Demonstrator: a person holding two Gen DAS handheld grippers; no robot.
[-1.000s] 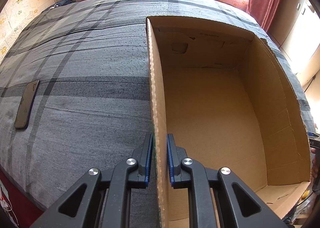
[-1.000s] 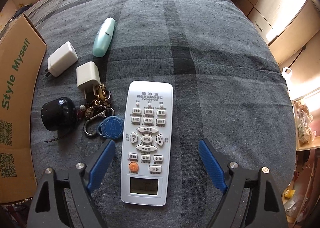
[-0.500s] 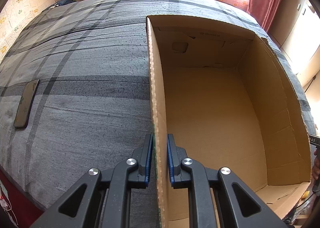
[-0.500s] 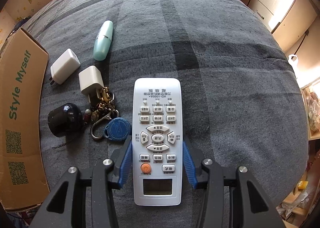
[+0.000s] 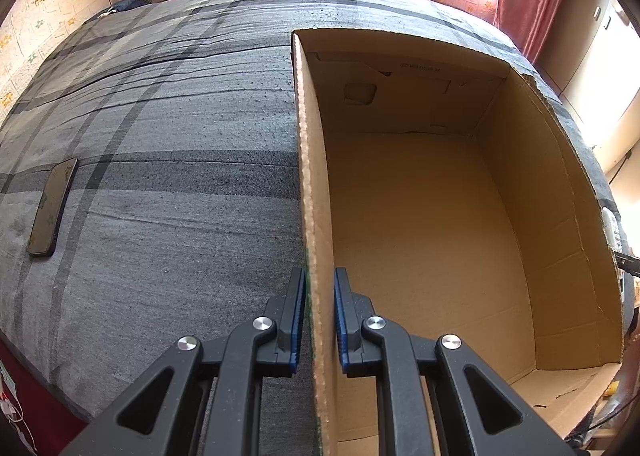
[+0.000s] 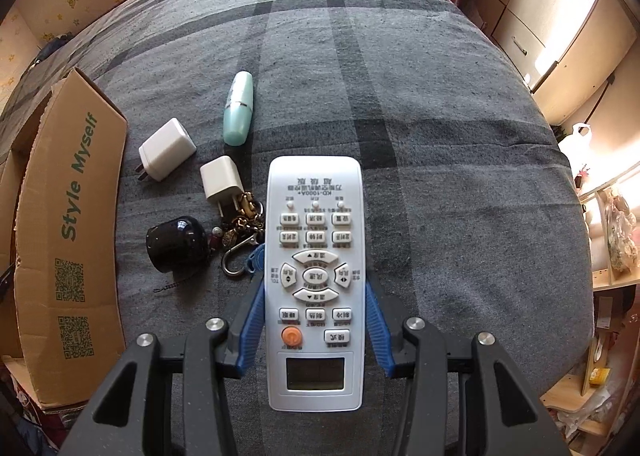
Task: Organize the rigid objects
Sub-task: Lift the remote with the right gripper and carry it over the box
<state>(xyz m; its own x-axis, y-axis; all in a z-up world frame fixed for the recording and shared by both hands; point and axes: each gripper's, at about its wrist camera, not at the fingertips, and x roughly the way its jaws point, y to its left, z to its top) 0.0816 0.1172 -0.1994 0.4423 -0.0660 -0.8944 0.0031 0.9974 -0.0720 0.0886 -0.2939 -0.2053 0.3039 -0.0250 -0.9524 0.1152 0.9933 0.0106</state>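
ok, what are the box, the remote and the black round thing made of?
Box: corrugated cardboard, matte brown; fluting shows along its cut edge. Remote: looks like hard white plastic, smooth, with probably rubbery buttons. Black round thing: glossy, mirror-like highlight; plastic or glass, cannot tell.

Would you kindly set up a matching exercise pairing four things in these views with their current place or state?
Things:
1. white rectangular remote control
2. brown cardboard box
3. black flat phone
4. mint-green plastic tube

States:
A. lying alone on the grey plaid bedcover, far from the box
B. side wall clamped by the left claw
C. gripped between the blue pads of the right claw
D. lying beyond two white chargers

Pairs: 1-C, 2-B, 3-A, 4-D
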